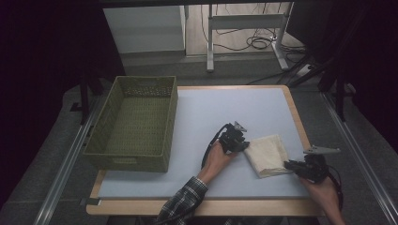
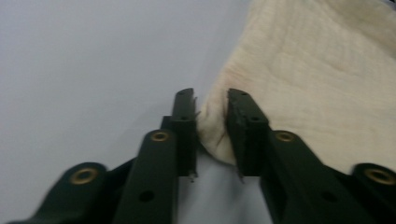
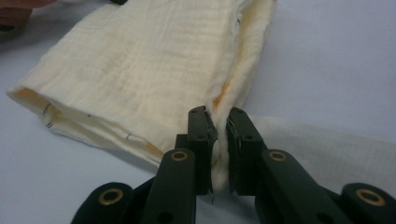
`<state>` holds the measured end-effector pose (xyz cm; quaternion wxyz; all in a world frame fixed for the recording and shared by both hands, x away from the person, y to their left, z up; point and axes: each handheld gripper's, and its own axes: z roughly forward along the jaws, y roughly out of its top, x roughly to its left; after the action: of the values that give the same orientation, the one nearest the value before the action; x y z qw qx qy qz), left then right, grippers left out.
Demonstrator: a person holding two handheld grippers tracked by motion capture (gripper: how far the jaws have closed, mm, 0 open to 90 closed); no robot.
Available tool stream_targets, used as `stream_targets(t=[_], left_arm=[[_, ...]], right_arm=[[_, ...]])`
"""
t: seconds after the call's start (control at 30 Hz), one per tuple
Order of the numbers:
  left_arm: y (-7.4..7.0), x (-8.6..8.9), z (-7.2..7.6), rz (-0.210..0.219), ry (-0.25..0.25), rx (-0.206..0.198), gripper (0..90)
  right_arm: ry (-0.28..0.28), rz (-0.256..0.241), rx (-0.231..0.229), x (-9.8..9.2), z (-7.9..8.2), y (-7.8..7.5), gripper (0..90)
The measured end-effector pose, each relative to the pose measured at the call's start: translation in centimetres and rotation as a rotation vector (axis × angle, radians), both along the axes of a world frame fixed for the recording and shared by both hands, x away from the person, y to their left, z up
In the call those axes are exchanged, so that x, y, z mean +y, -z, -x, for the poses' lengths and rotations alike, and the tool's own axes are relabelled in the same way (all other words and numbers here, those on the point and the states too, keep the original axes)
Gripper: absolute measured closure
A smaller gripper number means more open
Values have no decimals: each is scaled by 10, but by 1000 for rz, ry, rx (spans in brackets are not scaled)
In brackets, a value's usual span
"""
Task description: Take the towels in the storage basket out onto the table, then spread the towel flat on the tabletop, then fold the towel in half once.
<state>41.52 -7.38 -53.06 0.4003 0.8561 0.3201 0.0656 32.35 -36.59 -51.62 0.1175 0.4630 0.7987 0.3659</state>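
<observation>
Right gripper [image 1: 287, 164] pinching near corner of folded cream cloth [image 1: 267, 153] on worktop [image 1: 206, 117]; left gripper [image 1: 245, 144] clamped on opposite corner.

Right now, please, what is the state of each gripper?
Left gripper: closed on a corner of the folded cloth.
Right gripper: closed on an edge of the same cloth.
</observation>
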Motion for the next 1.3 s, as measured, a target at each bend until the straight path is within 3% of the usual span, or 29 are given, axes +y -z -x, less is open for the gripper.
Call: stream_targets(t=[0.07,0.17,0.27,0.43,0.63,1.03,1.3], left_arm=[[0,-1,0,9,14,11,822],[-1,0,-1,14,30,13,842],[-4,3,-1,36,32,-2,850],[-12,6,-1,48,37,-23,849],[-30,14,3,33,46,-65,845],[-46,33,2,12,27,-84,842],[-60,53,2,-20,1,-110,843]], right_arm=[[1,-11,4,-1,0,0,821],[-3,-8,7,0,0,-1,827],[-18,11,-12,3,1,-6,827],[-35,5,-43,8,4,-18,827],[-59,4,-65,16,3,-29,827],[-112,-11,-80,36,0,-39,827],[-162,-6,-104,60,-7,-49,826]])
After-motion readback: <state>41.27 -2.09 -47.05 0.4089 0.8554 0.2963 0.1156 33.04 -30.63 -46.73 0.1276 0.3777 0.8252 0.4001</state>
